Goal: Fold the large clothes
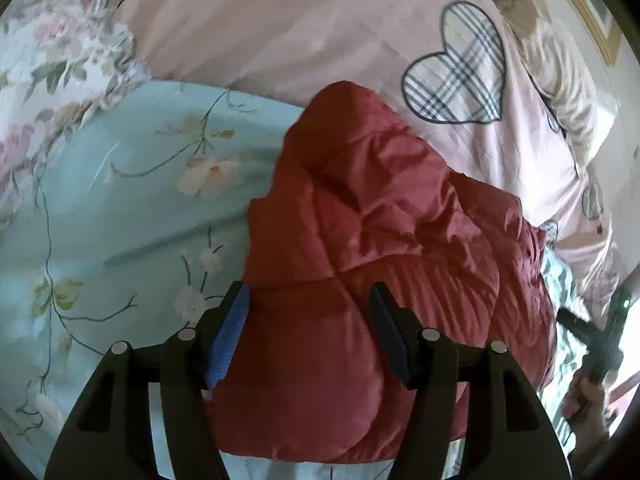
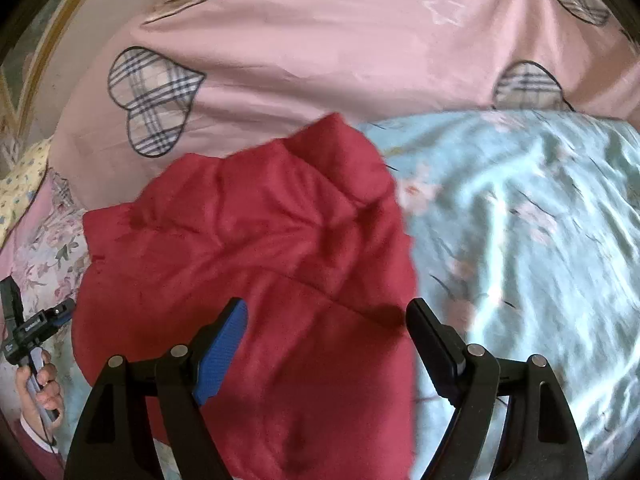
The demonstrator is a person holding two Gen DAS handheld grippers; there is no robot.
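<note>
A red padded jacket (image 1: 372, 248) lies bunched and folded on a light blue floral bedcover (image 1: 132, 200). It also shows in the right wrist view (image 2: 248, 264). My left gripper (image 1: 310, 300) is open, its fingers either side of the jacket's near part, above it. My right gripper (image 2: 328, 316) is open wide above the jacket's right edge, holding nothing. The right gripper also shows at the far right of the left wrist view (image 1: 600, 340), and the left gripper at the far left of the right wrist view (image 2: 32, 328), both hand-held.
A pink quilt (image 2: 340, 48) with plaid heart patches lies behind the jacket, also in the left wrist view (image 1: 280, 32). A floral pillow or sheet (image 1: 52, 64) is at the left. The blue bedcover (image 2: 528, 220) spreads to the right.
</note>
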